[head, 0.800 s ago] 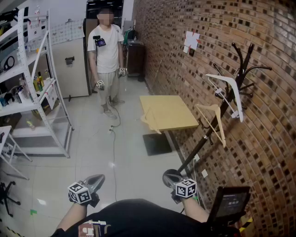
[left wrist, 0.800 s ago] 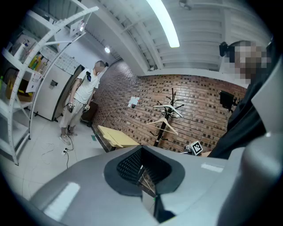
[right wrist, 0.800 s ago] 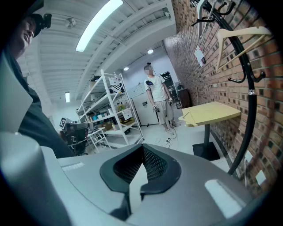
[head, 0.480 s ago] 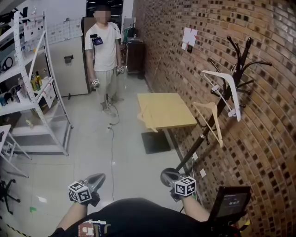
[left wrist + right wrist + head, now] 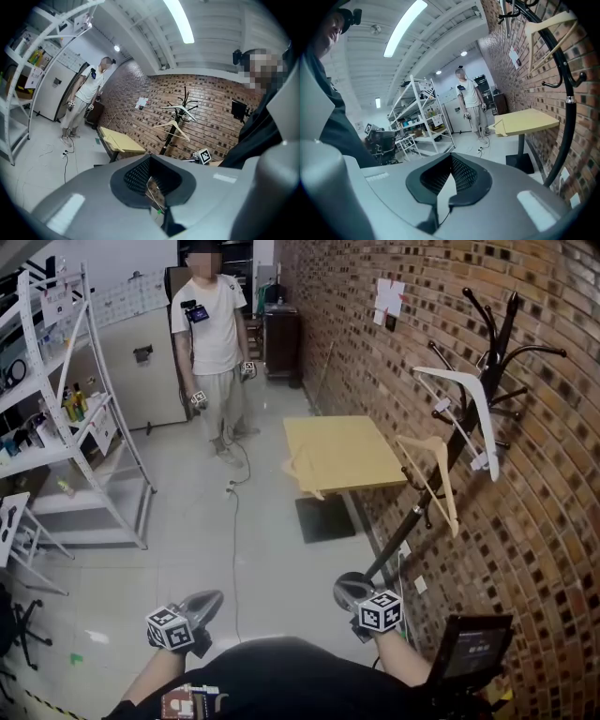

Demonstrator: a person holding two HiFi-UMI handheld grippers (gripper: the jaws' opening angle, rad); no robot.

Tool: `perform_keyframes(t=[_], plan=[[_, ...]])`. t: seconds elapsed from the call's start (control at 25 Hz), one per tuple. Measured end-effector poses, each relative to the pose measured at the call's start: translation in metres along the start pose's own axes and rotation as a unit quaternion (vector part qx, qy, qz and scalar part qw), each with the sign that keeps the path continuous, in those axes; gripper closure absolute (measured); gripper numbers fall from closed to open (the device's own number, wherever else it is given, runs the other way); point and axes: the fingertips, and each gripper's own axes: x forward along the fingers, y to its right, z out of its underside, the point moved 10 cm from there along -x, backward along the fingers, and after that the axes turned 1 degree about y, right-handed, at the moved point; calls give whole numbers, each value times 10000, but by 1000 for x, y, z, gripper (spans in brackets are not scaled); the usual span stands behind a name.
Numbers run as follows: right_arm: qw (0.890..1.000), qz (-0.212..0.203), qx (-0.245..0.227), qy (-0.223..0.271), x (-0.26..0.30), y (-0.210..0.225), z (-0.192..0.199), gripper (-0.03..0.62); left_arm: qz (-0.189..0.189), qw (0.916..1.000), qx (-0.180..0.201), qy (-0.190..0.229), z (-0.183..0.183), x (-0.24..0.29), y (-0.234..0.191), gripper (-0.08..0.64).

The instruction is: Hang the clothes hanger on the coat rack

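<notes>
We hold the left hand-held gripper (image 5: 206, 600) and the right hand-held gripper (image 5: 347, 587) low before us, each with its jaws pressed together on nothing. A white plastic clothes hanger (image 5: 450, 376) and a pale wooden clothes hanger (image 5: 445, 488) hang on the black metal coat rack (image 5: 397, 535) beside the brick wall (image 5: 544, 521).

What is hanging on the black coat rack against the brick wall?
Two hangers are on the black coat rack: a white hanger on an upper peg and a pale wooden hanger lower down. The other pegs look bare. The right gripper hides its base.
</notes>
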Motion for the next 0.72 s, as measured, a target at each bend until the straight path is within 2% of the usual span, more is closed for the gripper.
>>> perform_keyframes(t=[0.16,0.28,0.56,0.72], plan=[[10000,46,39,-44,20,3,-3,578,42,10000,-56,-1,-6,6,-24,565],[9999,103,47,-43,51,-1,-11,578,125,9999,-98,-22,-15,6,-59,565],[9982,577,81,144,146,-18,-59,578,490,9986,-178,-41,-67,12,-181,565],[9961,826,172,268,203,-35,-86,578,691,9974,18,-182,-114,5,-249,565]])
